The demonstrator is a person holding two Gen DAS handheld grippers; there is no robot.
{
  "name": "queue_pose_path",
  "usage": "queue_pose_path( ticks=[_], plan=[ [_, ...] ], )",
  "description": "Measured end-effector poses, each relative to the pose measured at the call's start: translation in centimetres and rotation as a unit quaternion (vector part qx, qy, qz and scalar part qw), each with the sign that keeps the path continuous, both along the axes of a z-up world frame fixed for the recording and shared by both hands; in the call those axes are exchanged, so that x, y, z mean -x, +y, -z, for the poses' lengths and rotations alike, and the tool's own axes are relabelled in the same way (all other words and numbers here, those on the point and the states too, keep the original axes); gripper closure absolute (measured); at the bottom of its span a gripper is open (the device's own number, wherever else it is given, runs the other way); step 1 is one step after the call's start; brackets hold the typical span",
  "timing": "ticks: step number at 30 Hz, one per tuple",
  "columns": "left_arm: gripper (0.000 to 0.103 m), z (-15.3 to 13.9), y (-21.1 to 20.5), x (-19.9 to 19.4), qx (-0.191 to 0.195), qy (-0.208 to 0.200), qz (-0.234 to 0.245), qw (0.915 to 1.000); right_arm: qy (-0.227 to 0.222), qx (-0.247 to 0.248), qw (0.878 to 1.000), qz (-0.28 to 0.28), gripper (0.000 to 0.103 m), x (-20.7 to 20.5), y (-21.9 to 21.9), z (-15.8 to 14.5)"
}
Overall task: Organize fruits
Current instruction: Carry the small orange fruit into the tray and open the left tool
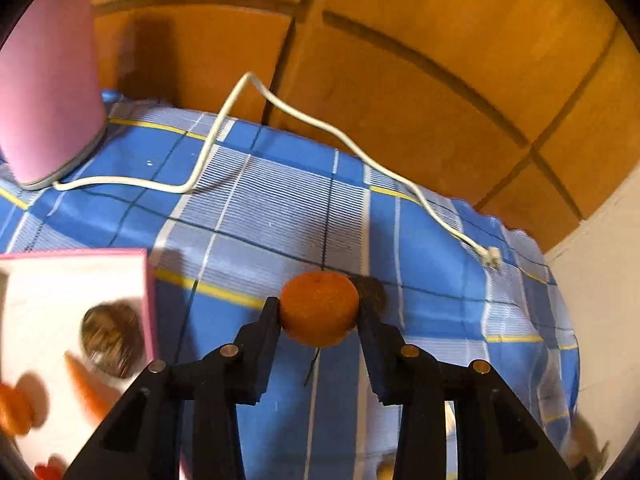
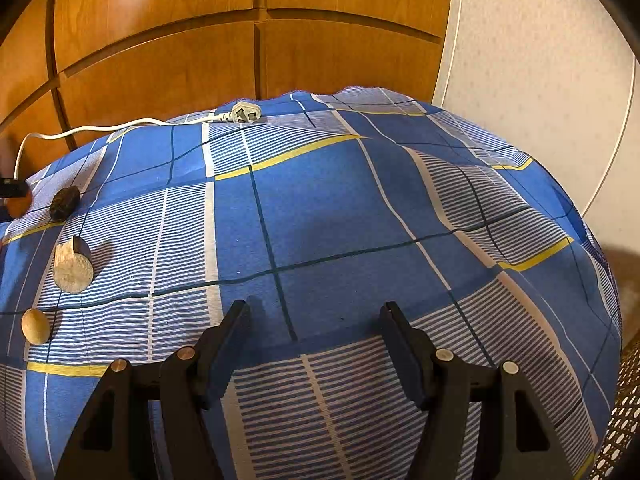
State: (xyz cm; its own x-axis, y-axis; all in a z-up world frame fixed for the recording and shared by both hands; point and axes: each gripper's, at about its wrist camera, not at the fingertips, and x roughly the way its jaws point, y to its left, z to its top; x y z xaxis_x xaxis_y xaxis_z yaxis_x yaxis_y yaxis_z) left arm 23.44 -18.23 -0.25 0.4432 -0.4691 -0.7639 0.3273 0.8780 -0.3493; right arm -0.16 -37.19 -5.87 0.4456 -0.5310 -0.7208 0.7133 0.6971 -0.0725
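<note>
Two left fingers [image 1: 274, 312] pinch the orange [image 1: 319, 308]; right fingers [image 2: 236, 320] spread, idle; next, carry it to the pink box [image 1: 148, 280] beside them

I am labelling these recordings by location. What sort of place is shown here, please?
Probably a room in a home. A table wears a blue checked cloth, wooden cabinet doors stand behind it, and a white power cord lies across it. The left tool grips an orange fruit.

Around your orange [image 1: 319, 308]: pink-rimmed tray [image 1: 150, 300] blocks left, white cable [image 1: 280, 104] crosses behind it, dark fruit [image 1: 370, 288] touches its right; bare blue cloth [image 2: 332, 200] further right.
</note>
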Motion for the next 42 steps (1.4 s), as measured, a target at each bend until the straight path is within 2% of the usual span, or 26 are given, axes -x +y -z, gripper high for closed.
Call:
queue_pose_path(
  ticks=[6, 15, 22, 27, 32, 38, 42],
  plan=[
    [0.064, -2.3, 2.8, 5.1, 0.018, -0.026, -0.004, 0.9995, -0.001, -0.002, 1.0, 0.0, 0.035, 0.1, 0.0, 0.0],
    [0.064, -2.1, 10.7, 10.4, 0.032, -0.025, -0.043, 0.9983, -0.001, -0.002, 1.0, 0.0, 0.035, 0.1, 0.0, 0.0],
    [0.064, -1.6, 18.9, 12.4, 0.045, -0.028, -0.13, 0.99, -0.002, -0.003, 1.0, 0.0, 0.035, 0.1, 0.0, 0.1],
    [0.064, -1.4, 23.2, 12.9, 0.058, -0.034, -0.202, 0.977, -0.002, -0.003, 1.0, 0.001, 0.035, 0.0, 0.1, 0.1],
    [0.064, -1.7, 23.4, 12.3, 0.047, -0.048, -0.22, 0.9732, -0.002, -0.003, 1.0, 0.001, 0.035, 0.0, 0.1, 0.1],
    [0.064, -2.7, 21.9, 12.3, 0.023, -0.084, -0.203, 0.9754, -0.002, -0.003, 1.0, 0.001, 0.035, 0.0, 0.1, 0.1],
    [0.064, -2.5, 21.1, 11.7, 0.023, -0.079, -0.201, 0.9762, -0.002, -0.003, 1.0, 0.001, 0.035, 0.0, 0.1, 0.1]
  ],
)
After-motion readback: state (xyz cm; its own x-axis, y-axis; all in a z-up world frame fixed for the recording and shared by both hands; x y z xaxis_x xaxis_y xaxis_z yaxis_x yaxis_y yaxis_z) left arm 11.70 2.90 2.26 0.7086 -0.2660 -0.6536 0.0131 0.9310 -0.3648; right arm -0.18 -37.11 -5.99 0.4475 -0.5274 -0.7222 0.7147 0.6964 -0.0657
